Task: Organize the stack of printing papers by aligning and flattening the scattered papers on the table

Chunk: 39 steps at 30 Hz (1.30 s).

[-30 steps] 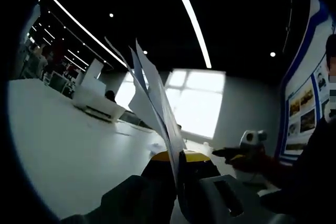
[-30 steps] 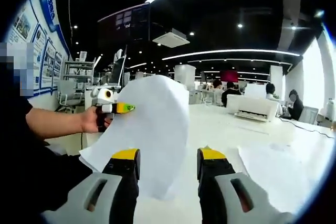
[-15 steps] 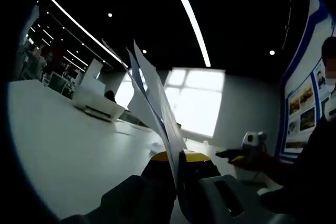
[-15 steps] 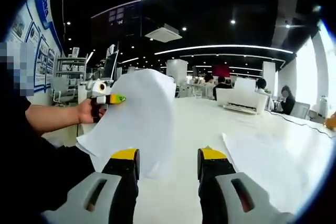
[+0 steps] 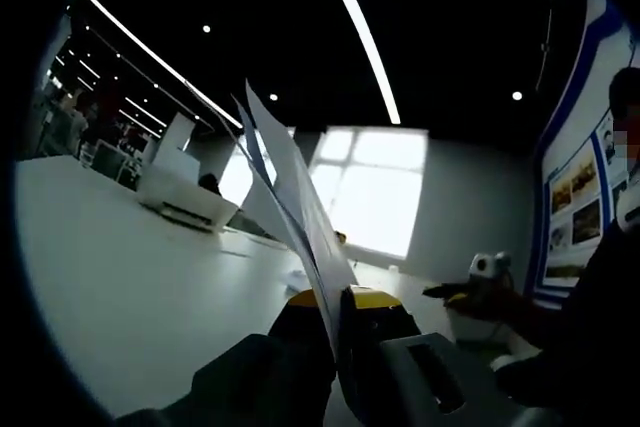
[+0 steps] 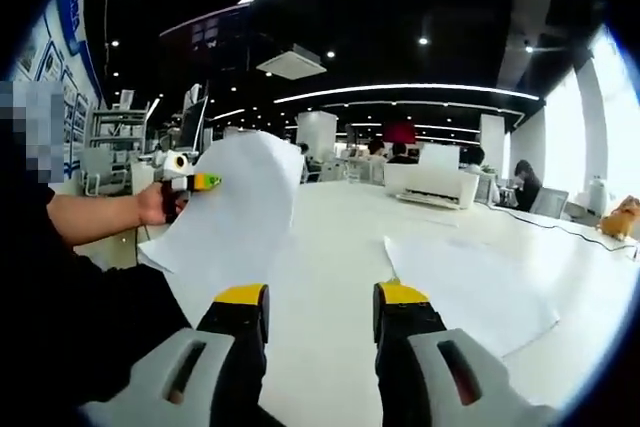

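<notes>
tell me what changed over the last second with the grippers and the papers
The right gripper has drawn away from the held sheets, which no longer hang between its jaws; more of the loose paper on the table shows. Nothing was grabbed or released. The left gripper stays clamped on the raised sheets, and the right stays open.

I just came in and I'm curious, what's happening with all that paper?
A person is tidying printing paper with two hand-held grippers. The left gripper is shut on a few sheets, holding them up above the white table. The right gripper is open and holds nothing. More paper lies flat on the table.
</notes>
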### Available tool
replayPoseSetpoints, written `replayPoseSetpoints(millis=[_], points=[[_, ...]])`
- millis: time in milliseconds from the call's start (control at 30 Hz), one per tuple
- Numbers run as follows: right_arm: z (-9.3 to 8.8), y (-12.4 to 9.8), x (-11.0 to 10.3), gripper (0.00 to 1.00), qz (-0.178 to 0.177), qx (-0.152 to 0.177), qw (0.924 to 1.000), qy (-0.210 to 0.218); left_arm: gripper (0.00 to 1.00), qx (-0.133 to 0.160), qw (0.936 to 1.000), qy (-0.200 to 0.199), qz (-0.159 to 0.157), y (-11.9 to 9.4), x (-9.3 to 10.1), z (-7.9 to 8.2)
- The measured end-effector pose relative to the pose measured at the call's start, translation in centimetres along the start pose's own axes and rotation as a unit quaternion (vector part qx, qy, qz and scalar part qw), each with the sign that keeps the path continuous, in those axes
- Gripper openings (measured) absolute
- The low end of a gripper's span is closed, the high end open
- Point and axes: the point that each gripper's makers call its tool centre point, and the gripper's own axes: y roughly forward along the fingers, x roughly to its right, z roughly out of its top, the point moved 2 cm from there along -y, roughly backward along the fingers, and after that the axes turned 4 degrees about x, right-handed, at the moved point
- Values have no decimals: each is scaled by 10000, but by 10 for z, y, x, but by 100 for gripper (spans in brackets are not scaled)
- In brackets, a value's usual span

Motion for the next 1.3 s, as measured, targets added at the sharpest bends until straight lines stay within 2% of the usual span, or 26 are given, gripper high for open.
replayPoseSetpoints(millis=[167,333,467,700,933,1133,1300], points=[[3,-16,8,33,-55,184,9997,155,7,3,10000,23,-1,0,0,0],[-2,-24,15,34,-195,34,9998,51,7,4,10000,29,-1,0,0,0],[-6,-32,27,34,-444,-152,9988,-113,7,-1,10000,36,-1,0,0,0],[-1,-43,42,34,-728,-198,9968,-260,7,-23,10000,58,-7,0,1,-1],[-3,-54,65,35,-1152,-207,9931,-90,7,-31,10000,57,5,1,2,-1],[-18,-64,91,37,-1545,-242,9876,124,7,-32,10000,53,4,1,1,-1],[-22,-66,106,40,-1750,-289,9839,202,7,-39,10000,78,19,1,0,-1]])
